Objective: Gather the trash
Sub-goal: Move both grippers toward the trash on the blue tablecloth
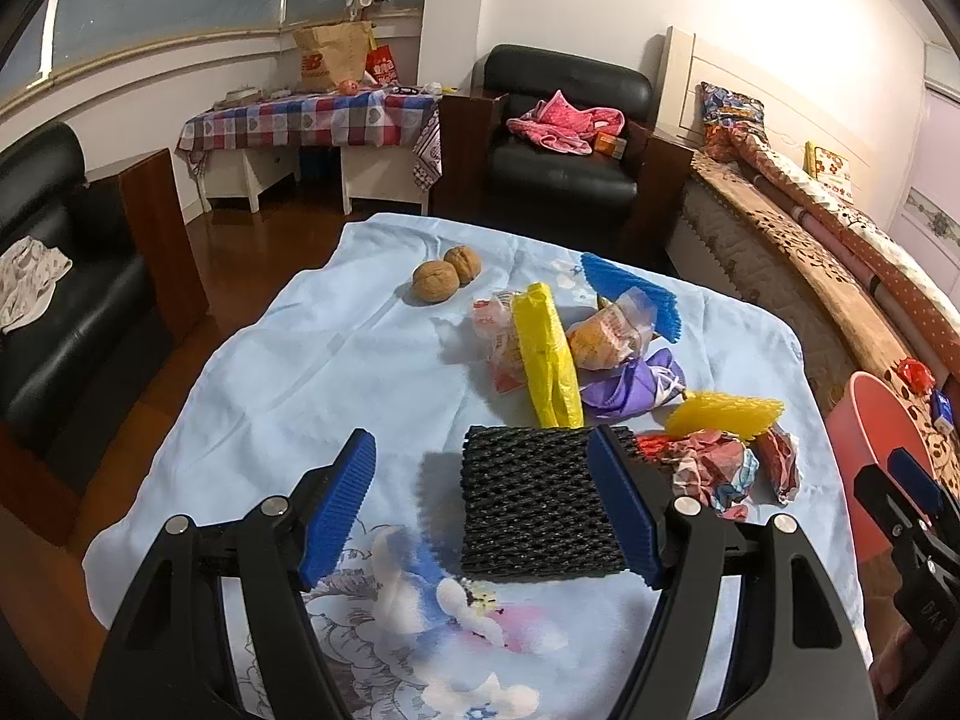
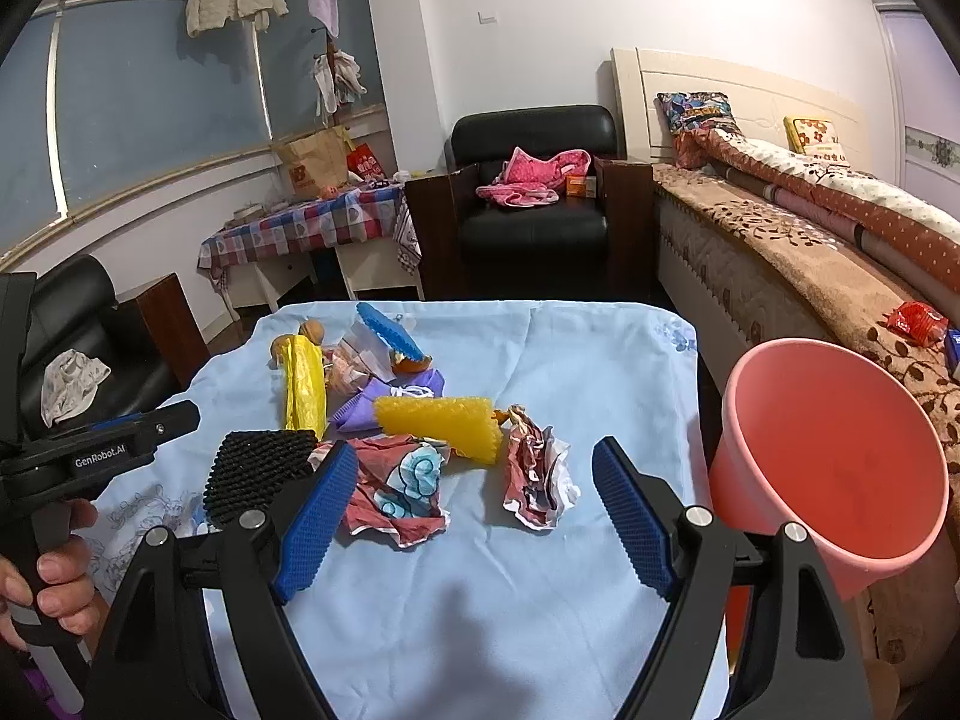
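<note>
Right now both grippers stand wide open, nothing held. Left gripper [image 1: 480, 510] straddles the black foam net [image 1: 528, 504] at bottom centre of the left view; its right pad looks to be touching the net's edge, left pad well clear. Expect it light, springy, squashy: pinch across the flat sides at mid-height, it'll compress before it grips. Right gripper [image 2: 474, 516] hovers over the crumpled papers [image 2: 396, 492], centre of the right view. Those are featherlight and crush easily; bite a thick fold, not a loose flap. Pink bin [image 2: 834, 456] sits at right, beside the table [image 2: 600, 360].
</note>
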### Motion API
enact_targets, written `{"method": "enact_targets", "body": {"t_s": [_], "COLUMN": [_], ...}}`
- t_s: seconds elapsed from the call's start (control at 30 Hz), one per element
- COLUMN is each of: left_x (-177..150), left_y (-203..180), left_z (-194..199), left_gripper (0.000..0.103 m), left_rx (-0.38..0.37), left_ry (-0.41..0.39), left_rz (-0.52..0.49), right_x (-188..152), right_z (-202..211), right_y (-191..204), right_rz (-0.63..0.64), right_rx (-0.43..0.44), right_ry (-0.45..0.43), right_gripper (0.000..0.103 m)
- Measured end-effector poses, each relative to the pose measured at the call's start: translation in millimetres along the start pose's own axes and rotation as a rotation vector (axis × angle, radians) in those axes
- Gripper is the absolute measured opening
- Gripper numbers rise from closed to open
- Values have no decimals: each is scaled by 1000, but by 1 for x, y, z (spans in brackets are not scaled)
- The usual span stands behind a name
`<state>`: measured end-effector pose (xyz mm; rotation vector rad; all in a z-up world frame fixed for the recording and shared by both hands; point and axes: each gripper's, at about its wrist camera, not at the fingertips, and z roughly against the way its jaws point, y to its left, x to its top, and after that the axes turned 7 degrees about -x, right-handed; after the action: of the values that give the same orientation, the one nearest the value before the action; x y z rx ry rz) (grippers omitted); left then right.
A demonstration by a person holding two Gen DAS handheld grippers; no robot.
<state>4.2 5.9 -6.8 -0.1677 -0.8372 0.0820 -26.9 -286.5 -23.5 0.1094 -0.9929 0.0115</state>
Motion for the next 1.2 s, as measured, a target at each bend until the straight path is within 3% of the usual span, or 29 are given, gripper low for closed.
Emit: {"method": "enact_targets", "body": {"t_s": [1.2], "left_x": [4], "left_y": [-2], "left_z": [-24], "left_gripper": [73], "left_rx": [-97], "left_ry": [50], "left_rz": [-2], "right_x": [-6], "right_z": [-37], "right_y": [-15], "right_rz": [-40], "right_rx": [17], "right_ry": [122], "right_gripper": [64]}}
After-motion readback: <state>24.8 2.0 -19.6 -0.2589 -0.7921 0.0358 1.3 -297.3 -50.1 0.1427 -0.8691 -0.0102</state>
